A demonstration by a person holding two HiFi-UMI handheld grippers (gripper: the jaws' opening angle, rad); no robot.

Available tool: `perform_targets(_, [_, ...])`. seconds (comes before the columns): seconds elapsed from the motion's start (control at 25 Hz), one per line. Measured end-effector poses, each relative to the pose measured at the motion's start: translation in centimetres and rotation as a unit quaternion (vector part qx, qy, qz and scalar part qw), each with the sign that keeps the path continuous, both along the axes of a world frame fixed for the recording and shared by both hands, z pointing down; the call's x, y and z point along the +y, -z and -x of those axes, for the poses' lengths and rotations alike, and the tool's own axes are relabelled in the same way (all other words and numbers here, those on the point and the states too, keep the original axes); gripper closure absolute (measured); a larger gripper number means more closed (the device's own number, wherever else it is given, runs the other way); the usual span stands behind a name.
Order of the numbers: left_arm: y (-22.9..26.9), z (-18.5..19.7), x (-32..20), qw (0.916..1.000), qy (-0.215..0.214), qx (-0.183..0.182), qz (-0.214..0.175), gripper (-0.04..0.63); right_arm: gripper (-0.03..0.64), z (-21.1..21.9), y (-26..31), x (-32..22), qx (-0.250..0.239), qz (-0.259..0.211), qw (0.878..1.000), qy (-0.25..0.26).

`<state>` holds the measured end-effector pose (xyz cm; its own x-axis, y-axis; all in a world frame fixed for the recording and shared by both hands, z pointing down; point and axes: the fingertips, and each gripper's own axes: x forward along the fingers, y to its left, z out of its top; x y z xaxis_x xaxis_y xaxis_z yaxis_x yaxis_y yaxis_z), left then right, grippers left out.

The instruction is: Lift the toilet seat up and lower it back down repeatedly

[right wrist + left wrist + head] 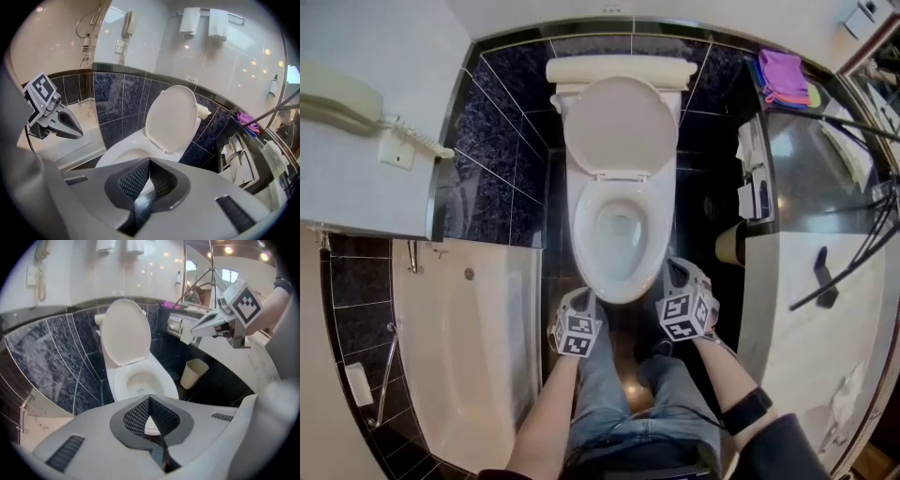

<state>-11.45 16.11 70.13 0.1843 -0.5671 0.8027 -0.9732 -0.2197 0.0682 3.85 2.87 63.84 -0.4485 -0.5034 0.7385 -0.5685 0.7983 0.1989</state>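
A white toilet (621,239) stands against the dark tiled wall. Its cover (621,127) is raised upright against the tank; I cannot tell seat from lid in it. The open bowl (139,380) shows in both gripper views. My left gripper (581,298) hovers just before the bowl's front left rim, and its jaws meet at the tips (150,397) with nothing held. At the front right rim is my right gripper (677,272), jaws shut and empty (150,160). Neither touches the toilet. Each gripper also shows in the other's view: the right gripper (213,324), the left gripper (63,123).
A bathtub (469,356) lies to the left. A pale counter (825,281) runs along the right with a purple cloth (783,75) at its far end. A beige waste bin (193,373) stands right of the bowl. A wall phone (337,103) hangs at left. The person's legs (623,394) stand before the toilet.
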Motion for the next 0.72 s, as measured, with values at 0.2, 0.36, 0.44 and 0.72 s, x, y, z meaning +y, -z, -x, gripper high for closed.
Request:
perform_targets(0.2, [14.3, 1.1, -2.8, 0.9968, 0.002, -0.003, -0.080, 0.595, 0.598, 0.9, 10.1, 0.0, -0.058, 0.000, 0.998, -0.010])
perform_targets(0.36, [23.1, 2.1, -4.7, 0.9911, 0.015, 0.009, -0.132, 0.595, 0.598, 0.9, 17.6, -0.7, -0.101, -0.014, 0.995, -0.016])
perform_targets(0.44, [26.8, 2.6, -4.7, 0.9881, 0.021, 0.012, -0.152, 0.595, 0.598, 0.5, 20.5, -0.1, -0.115, -0.017, 0.993, -0.014])
perform_targets(0.72, [35.2, 3.6, -5.4, 0.9768, 0.025, 0.019, -0.212, 0.595, 0.598, -2.1, 26.5, 0.5, -0.140, -0.042, 0.989, -0.013])
